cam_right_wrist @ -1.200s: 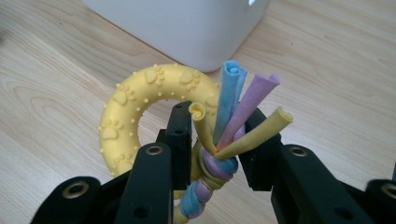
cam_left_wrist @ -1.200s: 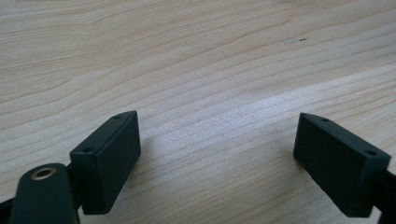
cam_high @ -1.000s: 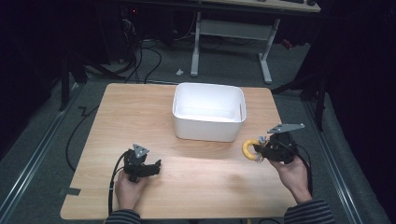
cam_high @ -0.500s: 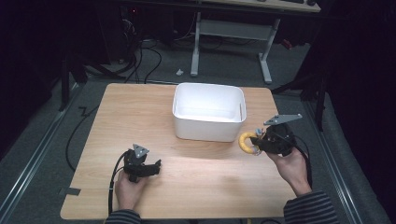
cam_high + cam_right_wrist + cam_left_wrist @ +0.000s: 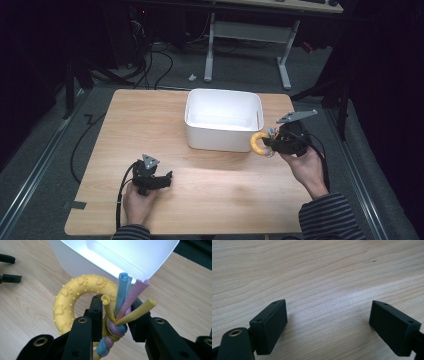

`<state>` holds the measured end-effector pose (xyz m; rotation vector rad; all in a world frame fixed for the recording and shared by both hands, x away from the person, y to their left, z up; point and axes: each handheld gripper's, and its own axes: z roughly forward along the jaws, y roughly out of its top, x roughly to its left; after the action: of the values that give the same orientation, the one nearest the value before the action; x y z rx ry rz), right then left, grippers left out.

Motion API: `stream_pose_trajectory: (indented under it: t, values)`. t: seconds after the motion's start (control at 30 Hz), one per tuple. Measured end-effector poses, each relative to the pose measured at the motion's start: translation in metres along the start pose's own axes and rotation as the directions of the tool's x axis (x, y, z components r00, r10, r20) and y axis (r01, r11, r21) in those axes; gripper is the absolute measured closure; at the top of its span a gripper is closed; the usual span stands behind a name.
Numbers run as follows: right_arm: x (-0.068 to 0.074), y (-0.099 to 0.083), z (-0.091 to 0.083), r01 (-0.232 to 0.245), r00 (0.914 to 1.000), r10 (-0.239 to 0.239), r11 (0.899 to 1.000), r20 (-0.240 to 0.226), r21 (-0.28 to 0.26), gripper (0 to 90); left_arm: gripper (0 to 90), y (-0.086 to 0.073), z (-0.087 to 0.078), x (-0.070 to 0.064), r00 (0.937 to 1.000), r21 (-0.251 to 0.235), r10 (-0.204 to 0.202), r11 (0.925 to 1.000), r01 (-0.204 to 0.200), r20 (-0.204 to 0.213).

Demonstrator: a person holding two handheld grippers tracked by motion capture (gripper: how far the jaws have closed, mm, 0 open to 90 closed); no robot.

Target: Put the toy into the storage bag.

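The wooden table [image 5: 210, 195] carried a white bin [image 5: 223, 120] near its far edge. The step in hand looked like carrying: the right gripper [image 5: 113, 317], clamped on the braided part of a yellow ring toy [image 5: 75, 297], held it just beside the bin's right front corner, probably clear of the tabletop. Next would likely be lifting it over the rim. The left gripper [image 5: 328, 322] rested with jaws spread, empty.

Ring [image 5: 75, 293] showing yellow, patterned with raised paw prints and dots. Strips [image 5: 127, 297] on it showing blue, purple, yellow. Bin [image 5: 223, 120] reading white. Table [image 5: 150, 130] showing light wood grain. Jaws appearing black.
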<state>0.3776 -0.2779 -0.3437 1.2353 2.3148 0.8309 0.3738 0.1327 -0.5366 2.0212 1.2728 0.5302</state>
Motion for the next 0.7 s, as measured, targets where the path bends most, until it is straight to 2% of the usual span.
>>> stream_pose_trajectory:
  t: [0.2,0.43,0.7]
  values:
    - [-0.004,0.011,0.004,-0.012,0.9999,0.012,1.0,-0.007,-0.001,68.2,15.1,0.0,0.0,0.0,1.0,0.0,0.0,1.0,0.0,0.0]
    - [-0.005,0.023,0.007,-0.004,1.0,0.004,1.0,-0.009,-0.001,68.1,15.1,0.0,0.0,0.0,1.0,0.0,0.0,1.0,0.0,0.0]
    - [-0.011,0.036,0.014,-0.025,0.9994,0.025,1.0,-0.023,-0.002,68.2,15.1,0.0,0.0,0.0,1.0,0.0,0.0,1.0,0.0,0.0]
